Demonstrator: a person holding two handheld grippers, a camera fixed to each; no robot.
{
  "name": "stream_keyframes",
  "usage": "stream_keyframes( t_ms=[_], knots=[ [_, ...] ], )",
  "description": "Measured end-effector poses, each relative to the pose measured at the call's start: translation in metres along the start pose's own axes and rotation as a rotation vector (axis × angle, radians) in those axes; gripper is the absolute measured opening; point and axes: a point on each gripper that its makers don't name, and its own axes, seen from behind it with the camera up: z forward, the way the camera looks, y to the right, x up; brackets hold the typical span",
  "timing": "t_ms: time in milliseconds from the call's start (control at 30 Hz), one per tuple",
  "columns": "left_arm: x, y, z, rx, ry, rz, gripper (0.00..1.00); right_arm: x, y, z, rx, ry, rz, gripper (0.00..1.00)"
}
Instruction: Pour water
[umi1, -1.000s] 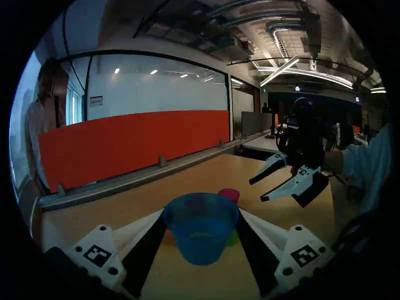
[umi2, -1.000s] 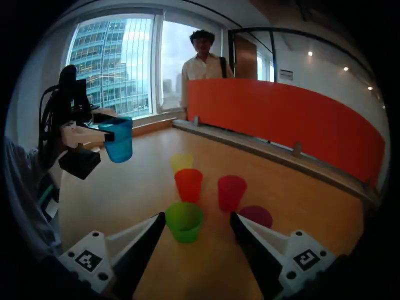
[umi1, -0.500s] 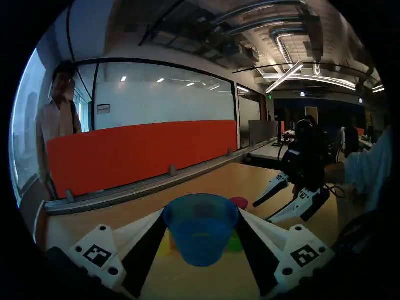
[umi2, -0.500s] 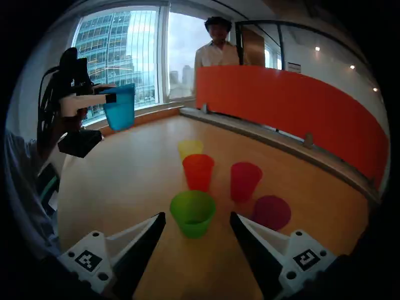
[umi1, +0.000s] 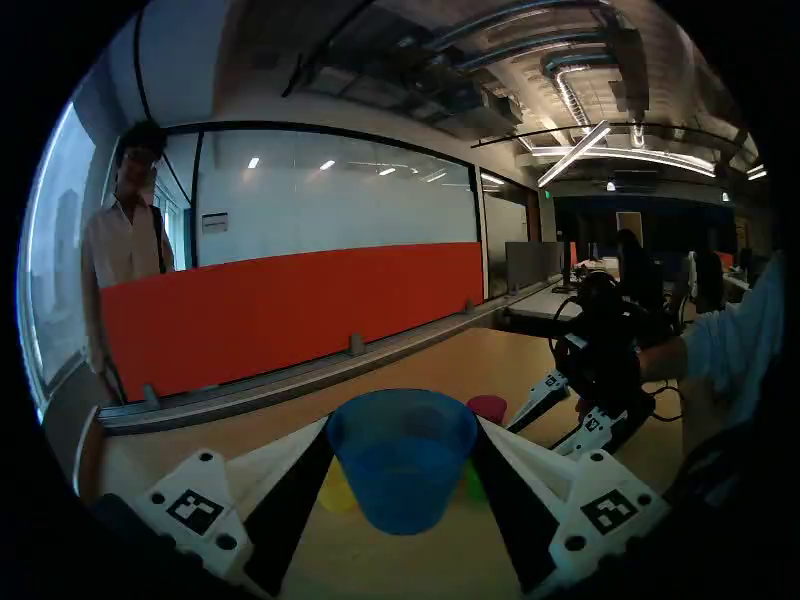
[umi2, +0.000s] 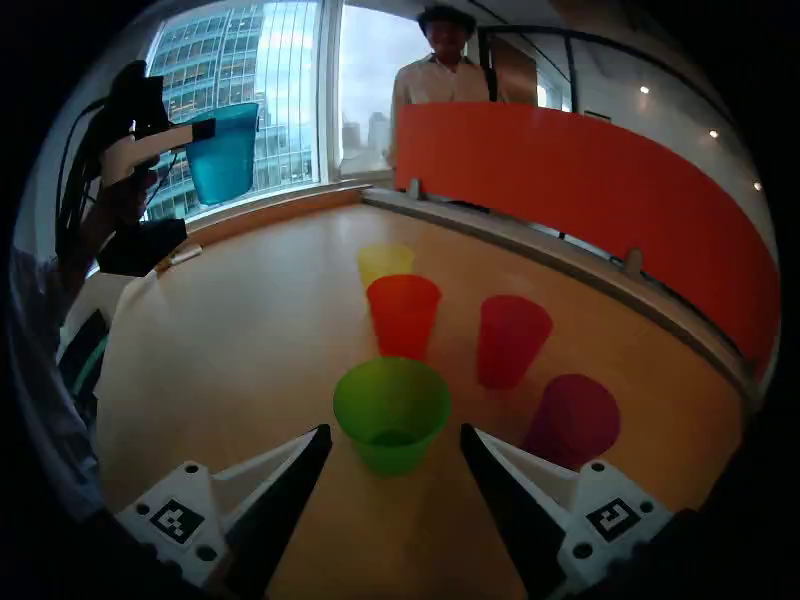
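Left gripper (umi1: 402, 428) fingers (umi1: 262, 462) clamp a translucent, tapered blue plastic cup (umi1: 402, 475)

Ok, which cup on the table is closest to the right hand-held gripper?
The green cup, just ahead of the right hand-held gripper; the orange cup, yellow cup, red cup and maroon cup stand farther back.

Long wooden table (umi2: 250, 300) with an orange divider (umi2: 600, 190) along its far edge. Big windows (umi2: 365, 90) facing tall buildings (umi2: 280, 80). Glass wall (umi1: 330, 205) behind the divider. Bright strip lights (umi1: 575, 155) and pipes (umi1: 560, 50) overhead.
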Motion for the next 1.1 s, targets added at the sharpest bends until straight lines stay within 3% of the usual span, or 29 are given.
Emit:
stream_keyframes(
  t_ms=[567, 667, 800, 1100],
  knots=[
    [-0.003, -0.011, -0.002, 0.013, -0.005, 0.003, 0.89, -0.004, 0.000, 0.033, 0.007, -0.032, -0.001, 1.00],
    [-0.004, -0.013, -0.002, 0.015, -0.005, 0.002, 0.89, -0.003, 0.001, 0.035, 0.008, -0.027, -0.001, 1.00],
    [-0.005, -0.014, -0.002, 0.016, -0.005, 0.000, 0.89, -0.003, -0.001, 0.037, 0.018, -0.021, -0.001, 0.91],
    [-0.005, -0.017, -0.004, 0.022, -0.001, 0.000, 0.89, 0.005, 0.001, 0.032, 0.019, 0.013, 0.002, 0.90]
  ],
)
